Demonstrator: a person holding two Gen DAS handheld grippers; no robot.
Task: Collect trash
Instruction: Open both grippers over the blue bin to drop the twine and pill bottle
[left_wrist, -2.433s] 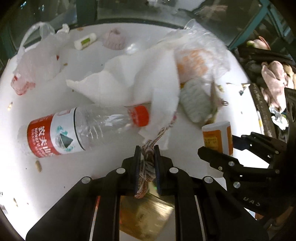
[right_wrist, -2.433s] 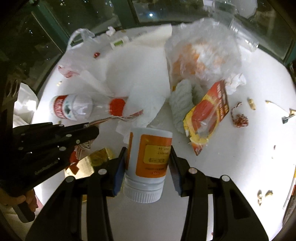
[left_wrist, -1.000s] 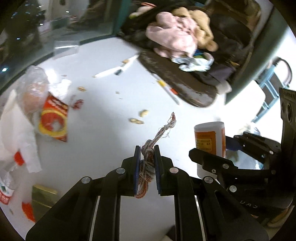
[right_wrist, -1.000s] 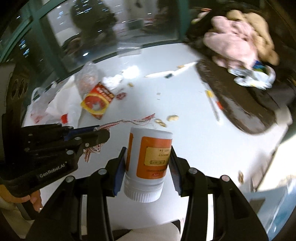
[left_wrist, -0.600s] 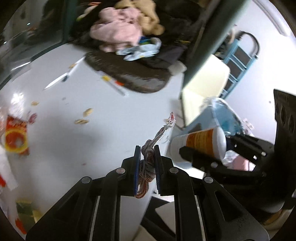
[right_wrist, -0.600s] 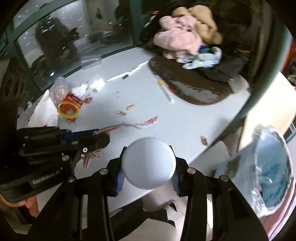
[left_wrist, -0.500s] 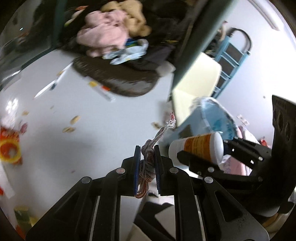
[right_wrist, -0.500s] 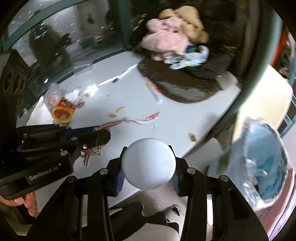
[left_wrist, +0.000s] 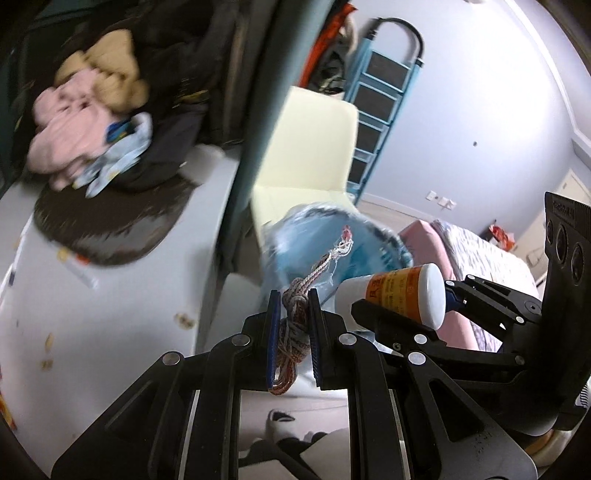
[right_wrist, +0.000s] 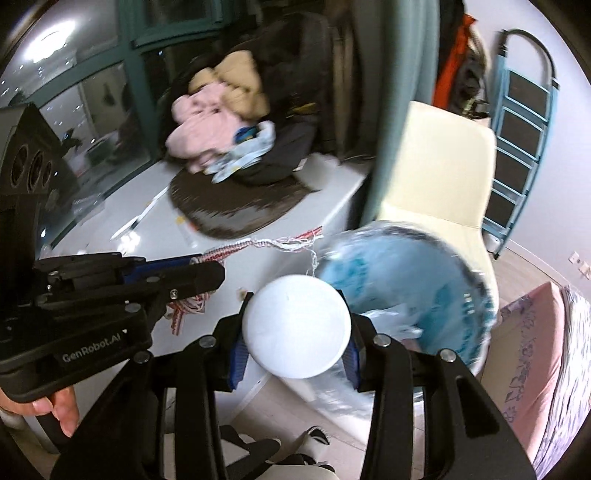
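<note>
Left wrist view: the left gripper (left_wrist: 291, 325) is clamping a knotted red-and-white braided string (left_wrist: 295, 314), whose frayed end is pointing toward the blue plastic-lined trash bin (left_wrist: 369, 254) beside the white table (left_wrist: 110, 295). The right gripper (right_wrist: 295, 332) is grasping a white-capped orange-labelled plastic bottle (right_wrist: 295, 326), lying sideways just beside the bin's rim.

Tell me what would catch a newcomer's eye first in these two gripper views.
Likely the white plastic bottle with an orange label, clamped in the right gripper with its round white end facing that camera. Next, the knotted red-and-white cord pinched in the left gripper, its frayed end trailing forward. Just beyond both sits a round bin lined with a blue plastic bag, beside a cream chair.
</note>
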